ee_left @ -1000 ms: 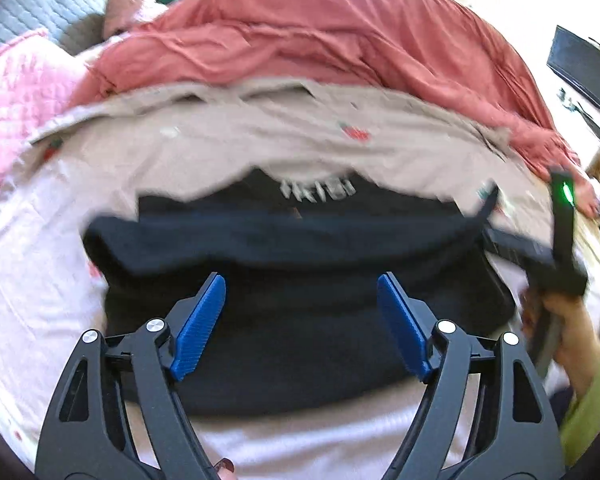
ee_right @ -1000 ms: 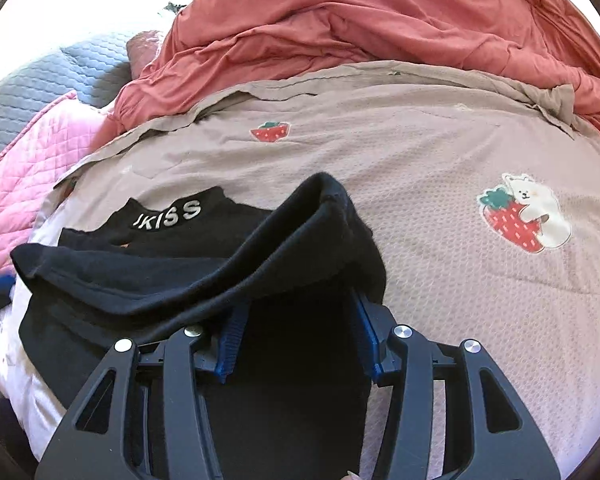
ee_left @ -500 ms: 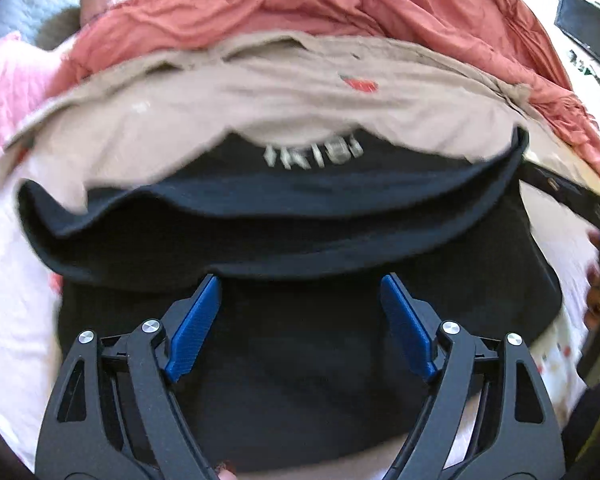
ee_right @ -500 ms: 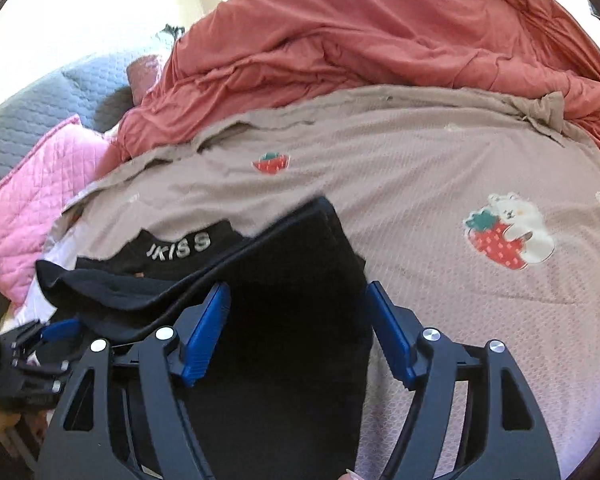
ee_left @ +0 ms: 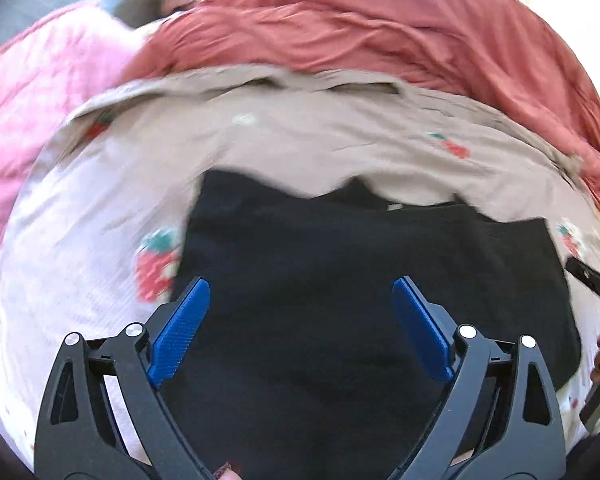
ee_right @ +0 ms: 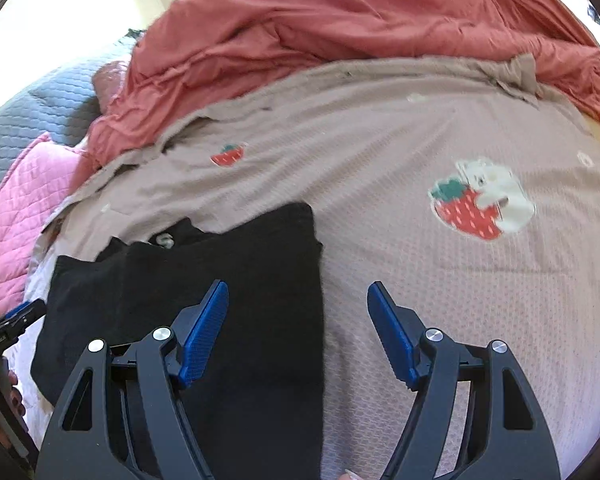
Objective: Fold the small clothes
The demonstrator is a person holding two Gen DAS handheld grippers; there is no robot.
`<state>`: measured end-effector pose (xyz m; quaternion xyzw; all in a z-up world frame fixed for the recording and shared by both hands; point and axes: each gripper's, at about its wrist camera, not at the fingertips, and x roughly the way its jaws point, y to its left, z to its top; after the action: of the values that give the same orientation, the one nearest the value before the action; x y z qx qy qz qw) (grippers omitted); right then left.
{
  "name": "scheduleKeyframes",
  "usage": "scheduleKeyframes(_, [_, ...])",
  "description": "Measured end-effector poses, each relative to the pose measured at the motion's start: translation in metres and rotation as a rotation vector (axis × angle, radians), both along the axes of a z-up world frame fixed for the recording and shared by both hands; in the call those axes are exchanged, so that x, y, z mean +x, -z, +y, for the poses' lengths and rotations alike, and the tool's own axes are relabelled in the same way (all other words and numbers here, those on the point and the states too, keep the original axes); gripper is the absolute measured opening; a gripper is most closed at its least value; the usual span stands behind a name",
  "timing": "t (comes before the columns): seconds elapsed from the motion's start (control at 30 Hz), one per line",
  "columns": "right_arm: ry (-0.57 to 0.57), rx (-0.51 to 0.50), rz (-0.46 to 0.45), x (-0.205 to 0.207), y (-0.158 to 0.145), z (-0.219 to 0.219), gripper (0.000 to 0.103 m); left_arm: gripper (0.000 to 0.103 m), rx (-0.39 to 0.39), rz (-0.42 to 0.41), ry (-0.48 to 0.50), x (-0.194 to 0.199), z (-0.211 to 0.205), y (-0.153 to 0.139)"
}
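Observation:
A black garment [ee_left: 360, 300] lies folded flat on the beige strawberry-print bedsheet [ee_left: 300, 140]. My left gripper [ee_left: 300, 284] hovers over its middle; its jaws are opening and the blue pads touch no cloth. In the right wrist view the garment [ee_right: 220, 280] fills the lower left, a sliver of white lettering showing at its collar. My right gripper [ee_right: 297, 286] stands open above the garment's right edge, one finger over black cloth, the other over the sheet. Each gripper shows at the edge of the other's view: the right [ee_left: 592, 284], the left [ee_right: 16, 320].
A crumpled red blanket [ee_right: 360, 24] is heaped along the far side of the bed. A pink quilted pillow [ee_right: 16, 208] and a grey quilted cushion [ee_right: 32, 116] lie at the left. The sheet [ee_right: 440, 300] stretches flat to the right of the garment.
The raised fold of the black garment has come down flat over its lower half, hiding most of the lettering. Both grippers have let go and widened; the left one swung sideways.

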<state>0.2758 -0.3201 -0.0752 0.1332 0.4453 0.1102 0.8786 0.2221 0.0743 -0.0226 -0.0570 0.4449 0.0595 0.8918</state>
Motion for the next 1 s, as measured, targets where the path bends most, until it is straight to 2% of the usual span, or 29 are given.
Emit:
scheduleKeyframes(0.17, [0.041,0.069,0.049,0.003,0.013,-0.011,0.071,0.088,-0.071,0.016,-0.097,-0.002,0.039,0.007])
scheduleKeyframes(0.33, [0.066,0.130,0.069,0.006,0.020,-0.019,0.071,0.091,-0.096,0.026,-0.124,0.013,0.055,0.011])
scheduleKeyframes(0.43, [0.044,0.154,0.062,0.006,0.019,-0.017,0.070,0.091,-0.110,0.052,-0.127,0.027,0.059,0.018])
scheduleKeyframes(0.53, [-0.004,0.134,0.058,0.007,0.017,-0.007,0.062,0.090,-0.136,0.068,-0.125,0.037,0.059,0.027])
scheduleKeyframes(0.57, [-0.015,0.122,0.057,0.007,0.017,-0.005,0.058,0.084,-0.143,0.071,-0.128,0.039,0.058,0.029])
scheduleKeyframes(0.63, [-0.050,0.106,0.054,0.006,0.017,0.001,0.044,0.037,-0.140,0.071,-0.126,0.040,0.055,0.031])
scheduleKeyframes(0.7, [-0.068,0.095,0.035,0.005,0.014,0.005,0.024,0.020,-0.116,0.062,-0.125,0.038,0.051,0.028])
scheduleKeyframes(0.73, [-0.069,0.073,0.016,0.004,0.010,0.006,0.019,0.017,-0.113,0.054,-0.121,0.038,0.050,0.025])
scheduleKeyframes(0.77, [-0.075,0.053,-0.003,0.003,0.007,0.007,0.008,0.016,-0.102,0.037,-0.115,0.037,0.049,0.020])
scheduleKeyframes(0.83, [-0.075,0.049,-0.048,0.001,-0.002,0.007,0.008,0.010,-0.087,-0.017,-0.109,0.034,0.049,0.008])
scheduleKeyframes(0.93, [-0.062,0.005,-0.114,-0.003,-0.013,0.008,0.008,0.010,-0.088,-0.106,-0.114,0.031,0.052,-0.009])
scheduleKeyframes(1.0, [-0.056,-0.024,-0.109,-0.001,-0.011,0.009,0.008,0.010,-0.094,-0.092,-0.130,0.035,0.056,-0.006])
